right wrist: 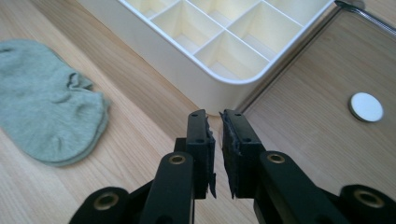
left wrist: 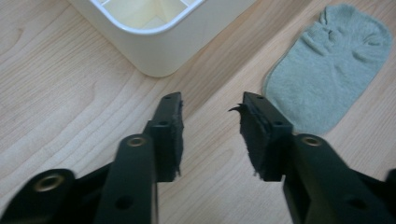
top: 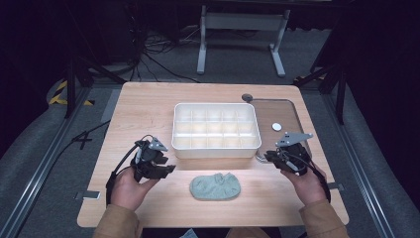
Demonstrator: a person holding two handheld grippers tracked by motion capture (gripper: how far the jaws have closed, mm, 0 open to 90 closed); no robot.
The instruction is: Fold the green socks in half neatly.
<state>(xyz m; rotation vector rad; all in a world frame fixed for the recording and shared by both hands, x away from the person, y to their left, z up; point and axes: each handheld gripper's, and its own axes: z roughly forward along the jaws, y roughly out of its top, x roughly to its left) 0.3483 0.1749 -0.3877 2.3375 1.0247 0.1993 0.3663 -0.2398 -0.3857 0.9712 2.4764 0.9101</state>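
A pale green sock (top: pixel 216 187) (left wrist: pixel 327 70) (right wrist: pixel 46 102) lies flat near the table's front edge, between my two hands. Behind it stands a white tray with many compartments (top: pixel 216 147) (left wrist: pixel 159 51) (right wrist: pixel 187 79), all of them bare. My left gripper (top: pixel 170 168) (left wrist: pixel 210 100) is held left of the sock, open, with nothing between its jaws, pointing at the gap between tray corner and sock. My right gripper (top: pixel 268 156) (right wrist: pixel 214 114) hovers right of the sock by the tray's front right corner, its jaws almost touching and holding nothing.
A recessed wooden panel with a metal rim (top: pixel 292 106) sits right of the tray, with a small white disc (top: pixel 276 126) (right wrist: pixel 366 106) lying on it. A grey knob (top: pixel 246 97) is at the panel's far corner. Cables lie on the floor beyond the table.
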